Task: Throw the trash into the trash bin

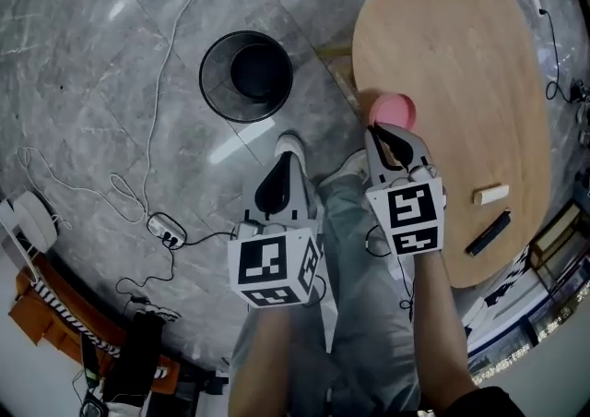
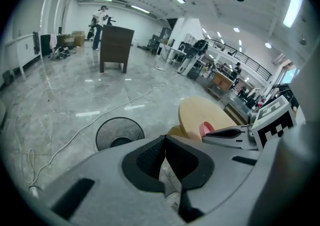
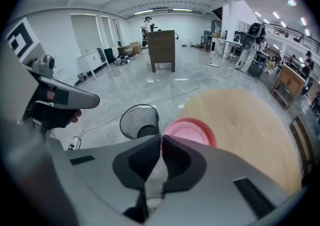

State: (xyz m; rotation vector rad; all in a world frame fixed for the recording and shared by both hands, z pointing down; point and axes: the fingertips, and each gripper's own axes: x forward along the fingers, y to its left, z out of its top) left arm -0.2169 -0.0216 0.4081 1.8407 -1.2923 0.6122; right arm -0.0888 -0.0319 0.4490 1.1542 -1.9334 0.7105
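Observation:
A pink plate (image 1: pixel 394 112) hangs over the near edge of the oval wooden table (image 1: pixel 461 46), and my right gripper (image 1: pixel 379 133) is shut on its rim. In the right gripper view the plate (image 3: pixel 191 131) shows just past the closed jaw tips of the right gripper (image 3: pixel 161 138). The black mesh trash bin (image 1: pixel 247 76) stands on the grey floor to the left, also seen as the bin (image 3: pixel 140 120) and the bin (image 2: pixel 120 132). My left gripper (image 1: pixel 287 159) hovers over the floor below the bin, shut with nothing in it, as the left gripper (image 2: pixel 164 139) shows.
On the table lie a white block (image 1: pixel 490 194) and a black pen (image 1: pixel 489 232). A power strip (image 1: pixel 166 231) and long cables (image 1: pixel 157 101) trail across the floor on the left. The person's shoes (image 1: pixel 291 142) and legs are below the grippers.

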